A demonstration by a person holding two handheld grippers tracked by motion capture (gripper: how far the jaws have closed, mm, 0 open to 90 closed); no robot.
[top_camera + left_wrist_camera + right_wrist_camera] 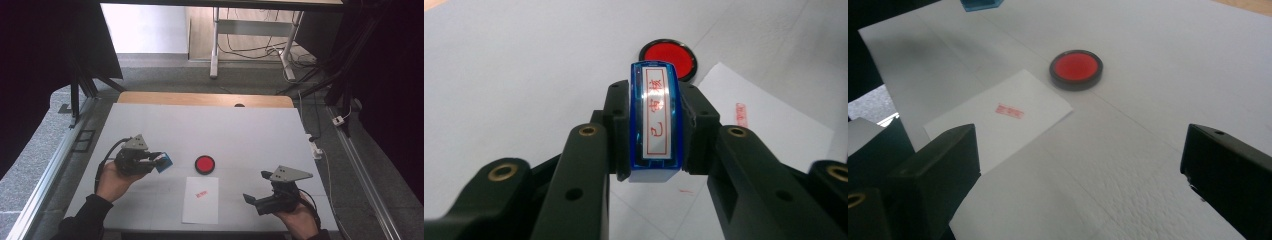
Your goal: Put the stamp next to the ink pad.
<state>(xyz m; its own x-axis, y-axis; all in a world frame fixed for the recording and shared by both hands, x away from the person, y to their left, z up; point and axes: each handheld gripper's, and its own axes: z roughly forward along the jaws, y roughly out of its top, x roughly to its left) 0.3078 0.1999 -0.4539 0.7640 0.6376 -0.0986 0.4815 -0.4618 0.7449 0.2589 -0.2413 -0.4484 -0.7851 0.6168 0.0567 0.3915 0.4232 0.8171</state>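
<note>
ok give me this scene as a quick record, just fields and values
left tool: shut on the blue stamp, held above the table
right tool: open, nothing between its jaws
ink pad: round, black rim, red centre, uncovered, beyond the paper
paper: white sheet, flat, one red imprint on it
table: white surface
stamp label: red characters in a red frame

Even overhead light on the white table (pixel 210 125), dark surroundings, glare on the blue stamp (pixel 656 120), soft shadows, near jaws blurred.
</note>
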